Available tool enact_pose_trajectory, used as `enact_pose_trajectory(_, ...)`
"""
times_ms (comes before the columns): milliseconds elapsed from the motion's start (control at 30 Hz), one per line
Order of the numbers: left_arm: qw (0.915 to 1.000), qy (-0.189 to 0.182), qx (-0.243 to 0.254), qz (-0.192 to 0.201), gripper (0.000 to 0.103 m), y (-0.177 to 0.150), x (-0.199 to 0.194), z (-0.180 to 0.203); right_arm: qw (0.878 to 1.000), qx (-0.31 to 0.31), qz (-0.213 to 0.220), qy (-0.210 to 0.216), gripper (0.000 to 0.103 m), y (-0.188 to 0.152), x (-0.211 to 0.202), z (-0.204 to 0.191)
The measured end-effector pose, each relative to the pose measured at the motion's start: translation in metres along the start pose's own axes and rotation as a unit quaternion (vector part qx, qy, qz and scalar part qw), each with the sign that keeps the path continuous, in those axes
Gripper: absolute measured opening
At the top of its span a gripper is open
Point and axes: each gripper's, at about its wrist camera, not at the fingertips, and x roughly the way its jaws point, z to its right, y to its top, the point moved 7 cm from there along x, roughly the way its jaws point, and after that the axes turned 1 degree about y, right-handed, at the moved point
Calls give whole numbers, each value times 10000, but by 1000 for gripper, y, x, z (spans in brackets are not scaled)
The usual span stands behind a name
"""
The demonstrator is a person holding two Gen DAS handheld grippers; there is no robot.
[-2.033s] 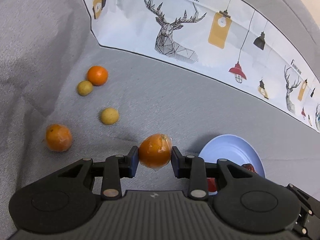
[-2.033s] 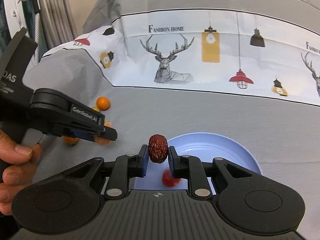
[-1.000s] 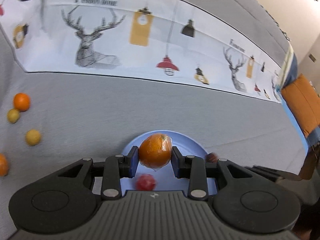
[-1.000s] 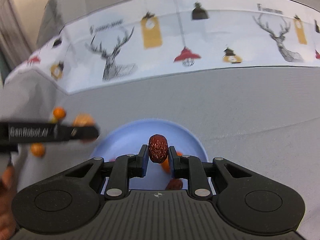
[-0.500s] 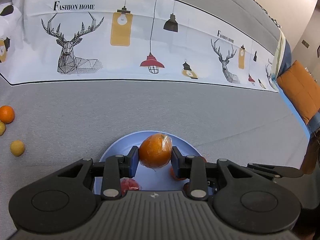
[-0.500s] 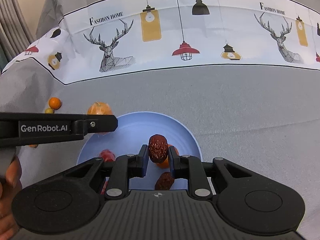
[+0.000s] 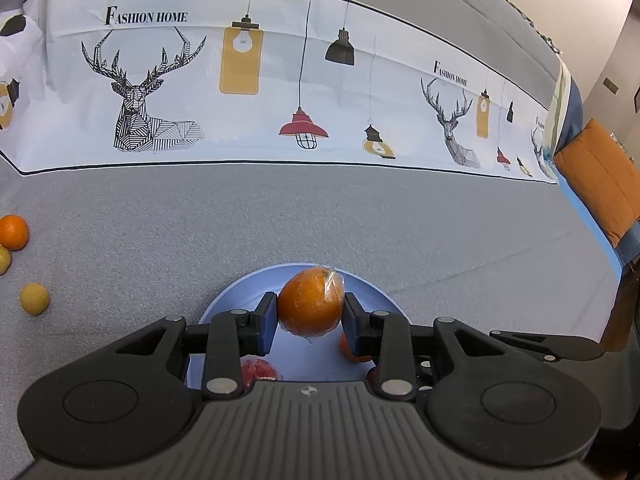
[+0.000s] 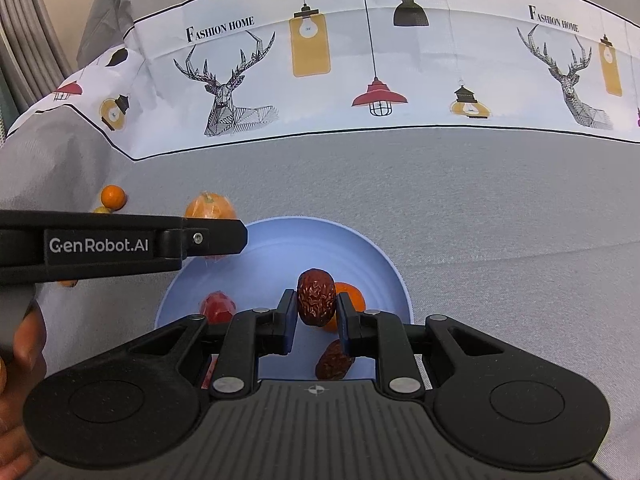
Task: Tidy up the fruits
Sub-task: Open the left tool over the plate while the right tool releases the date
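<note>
My left gripper [image 7: 310,318] is shut on a plastic-wrapped orange [image 7: 311,304] and holds it above the light blue plate [image 7: 368,286]. My right gripper [image 8: 316,308] is shut on a wrinkled red date [image 8: 316,297] above the same plate [image 8: 384,264]. On the plate lie a small orange [image 8: 352,298], a second date [image 8: 334,360] and a red fruit [image 8: 218,306]. The left gripper's body [image 8: 120,242] crosses the right wrist view, with the wrapped orange [image 8: 210,206] behind its finger.
Loose on the grey cloth at the left are a small orange [image 7: 13,232] and two yellow fruits [image 7: 34,299]. A white printed cloth band [image 7: 280,92] runs across the back. An orange cushion [image 7: 600,180] sits at the far right. A hand [image 8: 20,360] holds the left gripper.
Both grippers have moved over the blue plate, each still holding its fruit. The left swung right, away from the loose fruits, and has crept a little further in the last half second.
</note>
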Motion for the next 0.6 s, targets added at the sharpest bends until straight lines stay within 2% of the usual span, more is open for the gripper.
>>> enact_pose_trajectory(600,10000,-43,-70,-36,38,0,0,-3,10000,23,1,38,22,-1,2,1)
